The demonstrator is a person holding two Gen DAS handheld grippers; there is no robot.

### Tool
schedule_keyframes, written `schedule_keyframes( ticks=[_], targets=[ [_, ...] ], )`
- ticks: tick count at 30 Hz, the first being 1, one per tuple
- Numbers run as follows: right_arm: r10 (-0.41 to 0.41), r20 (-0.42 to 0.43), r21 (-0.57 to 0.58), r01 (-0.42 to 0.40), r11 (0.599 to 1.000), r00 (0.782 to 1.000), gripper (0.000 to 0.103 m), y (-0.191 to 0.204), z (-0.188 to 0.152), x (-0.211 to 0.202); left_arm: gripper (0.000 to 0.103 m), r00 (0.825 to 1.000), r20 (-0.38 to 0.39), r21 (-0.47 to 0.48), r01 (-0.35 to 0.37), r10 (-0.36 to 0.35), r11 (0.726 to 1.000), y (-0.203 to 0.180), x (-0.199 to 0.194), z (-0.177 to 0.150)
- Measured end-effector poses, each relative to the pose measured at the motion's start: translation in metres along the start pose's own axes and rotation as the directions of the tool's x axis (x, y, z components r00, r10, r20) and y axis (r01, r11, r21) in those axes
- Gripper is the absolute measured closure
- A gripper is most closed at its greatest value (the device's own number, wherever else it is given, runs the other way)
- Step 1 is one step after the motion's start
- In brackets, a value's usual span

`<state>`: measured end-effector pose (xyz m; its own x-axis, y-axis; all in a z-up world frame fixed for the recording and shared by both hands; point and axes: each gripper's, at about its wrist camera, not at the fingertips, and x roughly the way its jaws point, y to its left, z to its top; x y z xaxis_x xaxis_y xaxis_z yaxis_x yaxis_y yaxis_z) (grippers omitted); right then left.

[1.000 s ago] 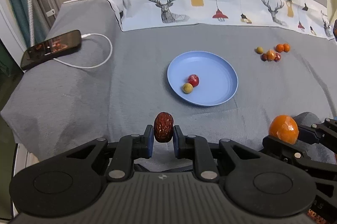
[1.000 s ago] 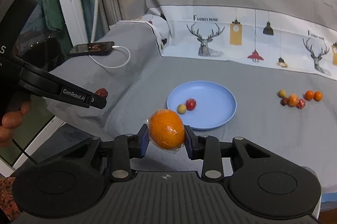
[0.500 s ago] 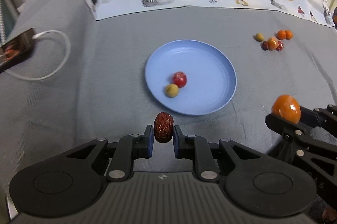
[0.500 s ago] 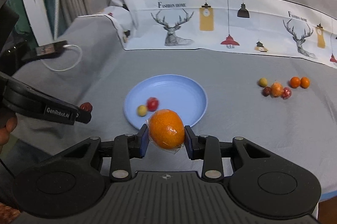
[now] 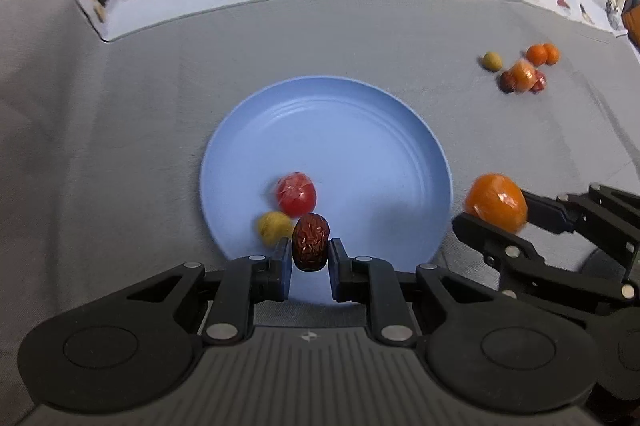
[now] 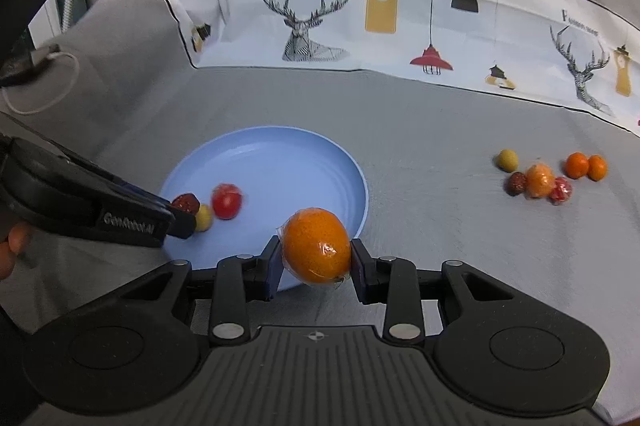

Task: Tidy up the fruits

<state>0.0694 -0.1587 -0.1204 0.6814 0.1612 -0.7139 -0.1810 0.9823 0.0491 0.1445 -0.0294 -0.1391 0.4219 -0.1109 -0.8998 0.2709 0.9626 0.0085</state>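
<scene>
My left gripper (image 5: 310, 253) is shut on a wrinkled dark red date (image 5: 311, 241), held over the near rim of the blue plate (image 5: 360, 130). A wrapped red fruit (image 5: 296, 195) and a small yellow fruit (image 5: 273, 226) lie in the plate beside the date. My right gripper (image 6: 315, 260) is shut on a wrapped orange (image 6: 316, 246), held at the plate's near right rim (image 6: 352, 178). In the right wrist view the left gripper (image 6: 185, 211) shows with the date (image 6: 185, 203) at its tip.
Several small fruits (image 5: 520, 70) lie in a cluster on the grey cloth at the far right, also in the right wrist view (image 6: 548, 174). A printed deer cloth (image 6: 400, 14) covers the back. A white cable (image 6: 48, 82) lies at the far left.
Both grippers have moved forward toward the plate with their fruits. The date now hangs over the plate's near rim and the orange sits by its right rim.
</scene>
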Motion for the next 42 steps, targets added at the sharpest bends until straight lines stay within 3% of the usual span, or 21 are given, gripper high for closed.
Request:
schedule_keyframes(
  ticks=[6, 8, 9, 11, 13, 14, 15, 23, 26, 30, 35, 42],
  targets=[
    [0.005, -0.024, -0.016, -0.005, 1.000, 1.000, 0.067, -0.002, 0.007, 0.034, 0.080, 1.000, -0.009, 0.048, -0.003, 0.004, 0.999, -0.002, 0.025, 0.008],
    [0.017, -0.028, -0.013, -0.018, 1.000, 0.999, 0.066, -0.004, 0.008, 0.041, 0.055, 1.000, 0.022, 0.074, -0.019, 0.017, 0.997, -0.005, 0.022, 0.010],
    [0.020, -0.031, -0.007, -0.020, 1.000, 0.999, 0.064, -0.005, 0.010, 0.045, 0.050, 0.998, 0.049, 0.079, -0.046, 0.042, 0.996, -0.005, 0.018, 0.010],
    [0.016, -0.022, 0.005, -0.016, 1.000, 1.000, 0.059, -0.008, 0.013, 0.045, 0.022, 0.993, 0.084, 0.089, -0.093, 0.086, 0.992, 0.000, 0.010, 0.010],
    [-0.002, -0.010, 0.014, 0.002, 1.000, 1.000, 0.047, -0.011, 0.014, 0.038, 0.006, 0.992, 0.099, 0.063, -0.089, 0.083, 0.994, 0.010, -0.002, 0.008],
    [-0.017, -0.006, 0.017, 0.017, 1.000, 1.000, 0.034, -0.013, 0.013, 0.033, 0.002, 0.992, 0.109, 0.041, -0.073, 0.068, 0.996, 0.016, -0.010, 0.003],
    [-0.027, -0.006, 0.019, 0.027, 0.999, 1.000, 0.024, -0.014, 0.011, 0.026, 0.002, 0.992, 0.108, 0.023, -0.067, 0.064, 0.997, 0.020, -0.018, -0.001],
    [0.023, -0.086, 0.048, -0.019, 0.999, 0.996, 0.016, -0.004, -0.020, -0.040, 0.001, 0.996, 0.019, -0.016, -0.090, 0.090, 0.996, 0.022, -0.068, -0.058],
    [0.045, -0.060, 0.053, -0.041, 0.998, 0.997, 0.011, 0.011, -0.026, -0.071, 0.001, 0.996, 0.006, -0.031, -0.092, 0.092, 0.995, 0.020, -0.088, -0.080],
    [0.028, 0.033, -0.031, -0.027, 0.999, 0.999, 0.008, 0.030, -0.028, -0.108, 0.001, 0.994, 0.037, -0.030, -0.103, 0.104, 0.994, 0.016, -0.116, -0.099],
    [0.031, 0.090, -0.035, -0.028, 0.999, 0.995, 0.007, 0.036, -0.031, -0.141, 0.001, 0.981, 0.137, -0.037, -0.135, 0.139, 0.990, 0.010, -0.154, -0.109],
    [0.036, 0.178, -0.093, -0.020, 0.995, 0.983, 0.006, 0.048, -0.040, -0.182, 0.001, 0.964, 0.217, -0.036, -0.146, 0.150, 0.989, -0.007, -0.188, -0.119]
  ],
)
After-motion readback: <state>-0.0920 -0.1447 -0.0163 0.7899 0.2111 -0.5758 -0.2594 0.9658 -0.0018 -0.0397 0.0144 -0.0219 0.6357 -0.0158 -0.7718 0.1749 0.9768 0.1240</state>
